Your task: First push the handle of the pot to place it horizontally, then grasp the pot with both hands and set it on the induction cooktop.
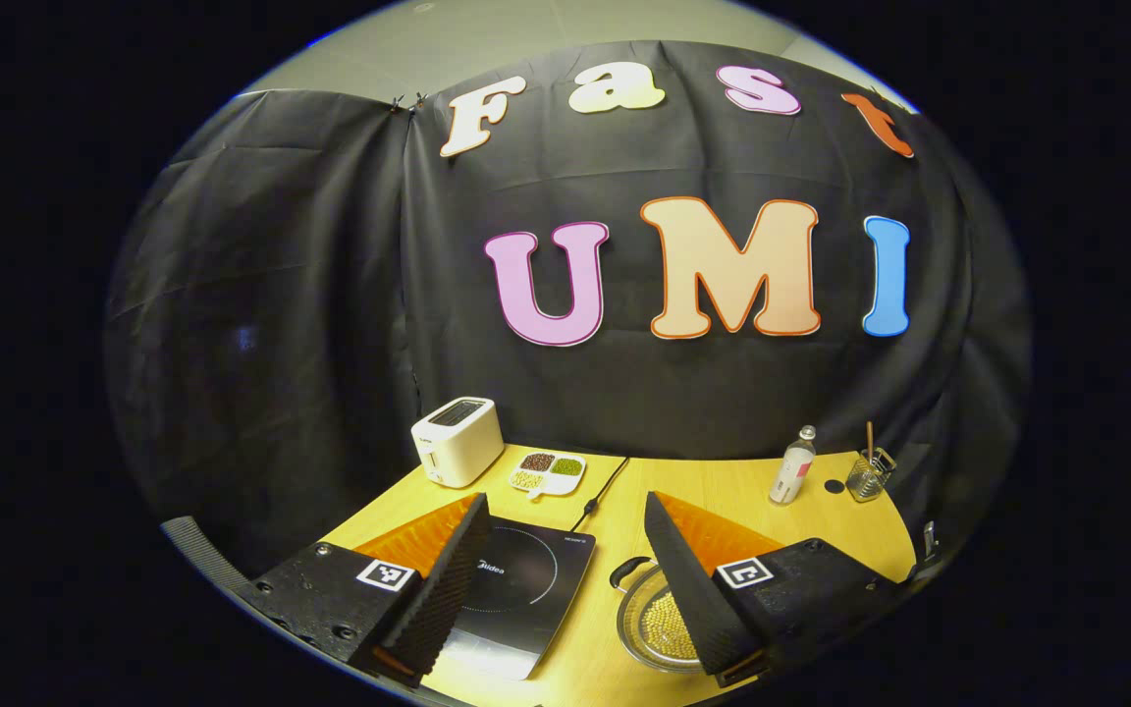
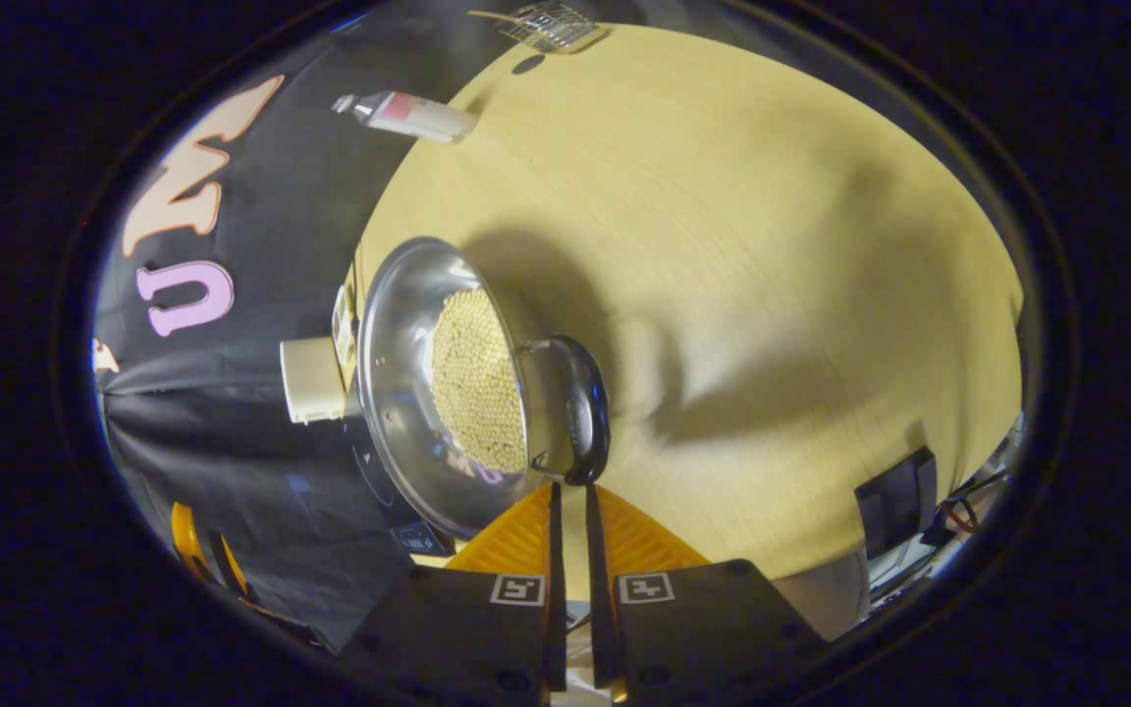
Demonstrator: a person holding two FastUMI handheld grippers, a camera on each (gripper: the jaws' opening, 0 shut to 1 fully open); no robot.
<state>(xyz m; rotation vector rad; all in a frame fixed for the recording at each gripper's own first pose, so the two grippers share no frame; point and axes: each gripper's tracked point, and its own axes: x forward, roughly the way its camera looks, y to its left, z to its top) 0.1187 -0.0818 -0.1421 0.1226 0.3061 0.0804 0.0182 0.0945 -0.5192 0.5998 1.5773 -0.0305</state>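
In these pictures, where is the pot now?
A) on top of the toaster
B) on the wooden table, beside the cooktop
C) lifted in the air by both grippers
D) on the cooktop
B: in the left gripper view the pot sits on the table next to the cooktop, not on it.

At the back left of the wooden table (image 1: 723, 491) stands a white toaster (image 1: 457, 440), with a four-part dish of beans (image 1: 548, 472) just beside it. Farther right stand a small bottle (image 1: 792, 465), a dark round spot (image 1: 834, 486) and what looks like a wire holder (image 1: 870, 475) with a stick in it.
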